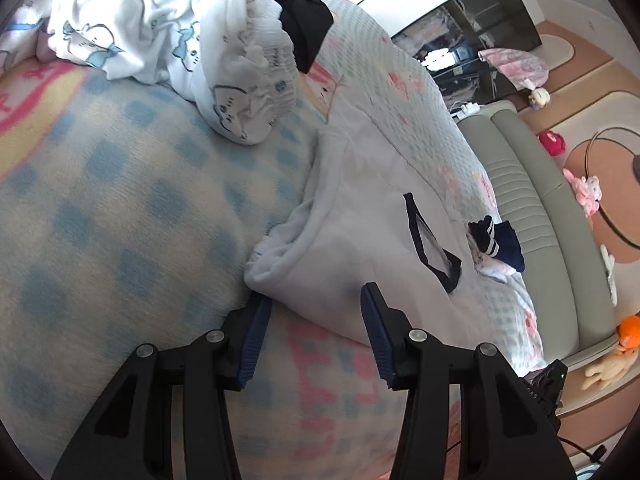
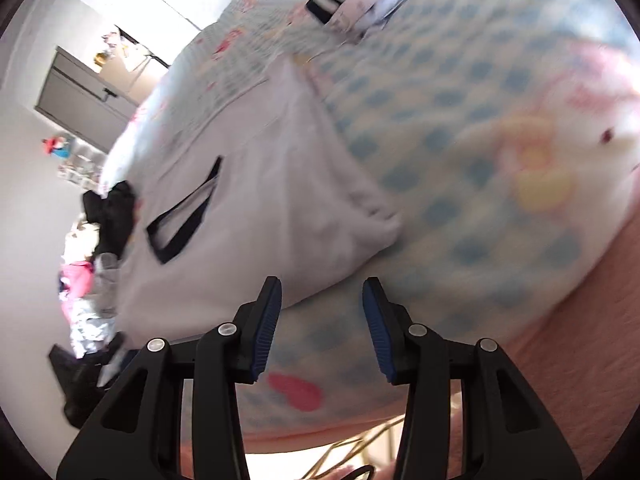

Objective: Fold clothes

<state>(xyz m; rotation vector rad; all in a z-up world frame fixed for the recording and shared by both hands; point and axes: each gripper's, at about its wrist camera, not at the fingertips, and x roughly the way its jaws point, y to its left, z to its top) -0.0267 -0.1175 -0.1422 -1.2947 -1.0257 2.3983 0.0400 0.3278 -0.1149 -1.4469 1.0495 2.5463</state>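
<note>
A white garment with a dark-trimmed neck opening (image 1: pixel 360 240) lies spread on the checked blanket (image 1: pixel 120 200). My left gripper (image 1: pixel 316 300) is open at its near hem, with the cloth edge lying between the blue pads (image 1: pixel 256 336), not pinched. In the right wrist view the same white garment (image 2: pixel 260 208) lies ahead and to the left. My right gripper (image 2: pixel 322 288) stands open just short of its near edge, over the blanket (image 2: pixel 460 160), holding nothing.
A crumpled white printed garment (image 1: pixel 168 40) and a black one (image 1: pixel 304 20) are piled at the far side. Navy striped socks (image 1: pixel 496 240) lie by the bed's edge, beside a grey padded bench (image 1: pixel 532 200). Toys sit on the floor (image 1: pixel 600 120). More clothes are heaped at the left (image 2: pixel 92 280).
</note>
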